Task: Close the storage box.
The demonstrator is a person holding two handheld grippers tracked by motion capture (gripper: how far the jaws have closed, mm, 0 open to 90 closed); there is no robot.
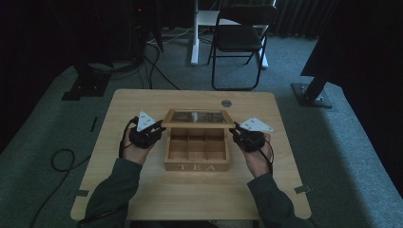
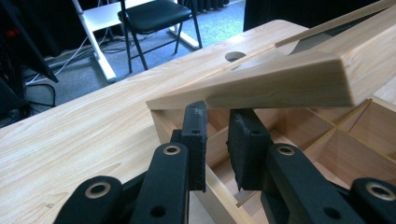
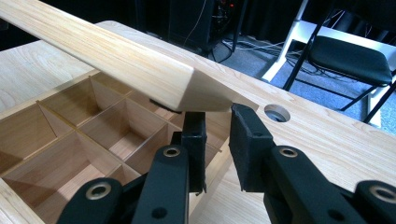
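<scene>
Two grippers met a wooden tea box's raised lid.

The tea box (image 1: 196, 151) sat mid-surface (image 1: 142, 199), nearer the far edge. The left gripper (image 1: 161, 132) and right gripper (image 1: 234, 134), jaws at their narrowest and clamping nothing, sat under the tilted lid's (image 1: 197, 118) end corners.

Hidden and cropped parts. High view: raised glass-paned wooden lid (image 1: 198, 118) covers rear compartments of the light wooden tea box (image 1: 196, 150); glass contents too dark to read. Black folding chair (image 1: 240, 35) backrest cut by top edge; person's sleeves (image 1: 112, 192) cut at bottom. Left gripper view: lid runs off right edge; whether left gripper (image 2: 216, 133) pads touch lid underside can't be told. Right gripper view: lid runs off upper left; box front cut at left/bottom edge; right gripper (image 3: 216, 133) body cropped at bottom.
</scene>
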